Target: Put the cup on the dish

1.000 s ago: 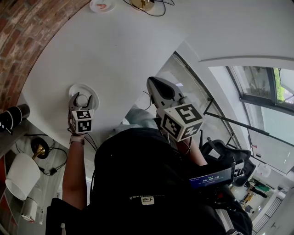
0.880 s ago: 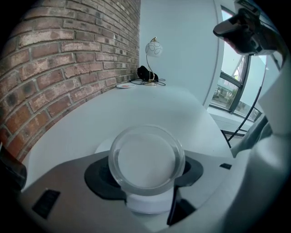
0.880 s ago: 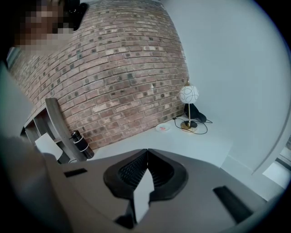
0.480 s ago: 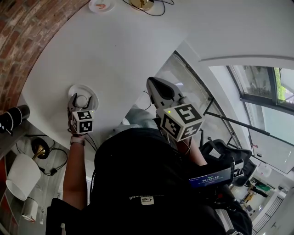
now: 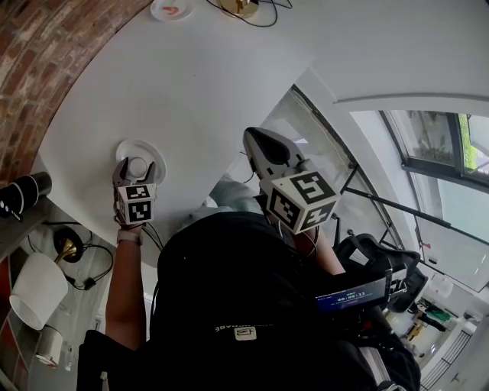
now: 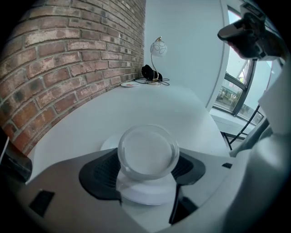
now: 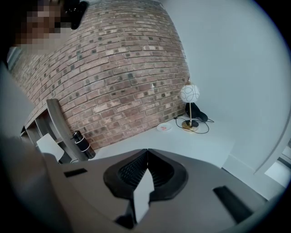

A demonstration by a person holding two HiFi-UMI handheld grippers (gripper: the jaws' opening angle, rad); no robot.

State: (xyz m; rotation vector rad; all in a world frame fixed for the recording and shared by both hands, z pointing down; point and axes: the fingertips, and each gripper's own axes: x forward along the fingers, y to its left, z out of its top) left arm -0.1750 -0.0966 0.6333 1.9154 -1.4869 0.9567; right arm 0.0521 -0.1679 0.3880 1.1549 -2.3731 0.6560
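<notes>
A clear glass cup (image 6: 148, 151) stands upright on a white dish (image 6: 145, 190) near the left edge of the white table (image 5: 206, 84). My left gripper (image 6: 146, 166) points down at it with a jaw on each side of the cup. The jaws have just been opening; the cup stands between them on the dish, and the pads no longer seem to press it. In the head view the cup (image 5: 137, 166) and the dish (image 5: 142, 148) show just beyond the left gripper (image 5: 136, 171). My right gripper (image 7: 146, 159) is shut and empty, held off the table's near edge (image 5: 258, 142).
A brick wall (image 6: 59, 59) runs along the table's left side. At the far end stand a globe lamp (image 6: 158, 47), a small plate (image 5: 170, 9) and a cable. A black bottle (image 5: 21, 195) sits on a shelf to the left. Windows (image 5: 435, 145) lie to the right.
The left gripper's jaws have spread a little wider around the cup, which stays on the dish. The right gripper has not moved.
</notes>
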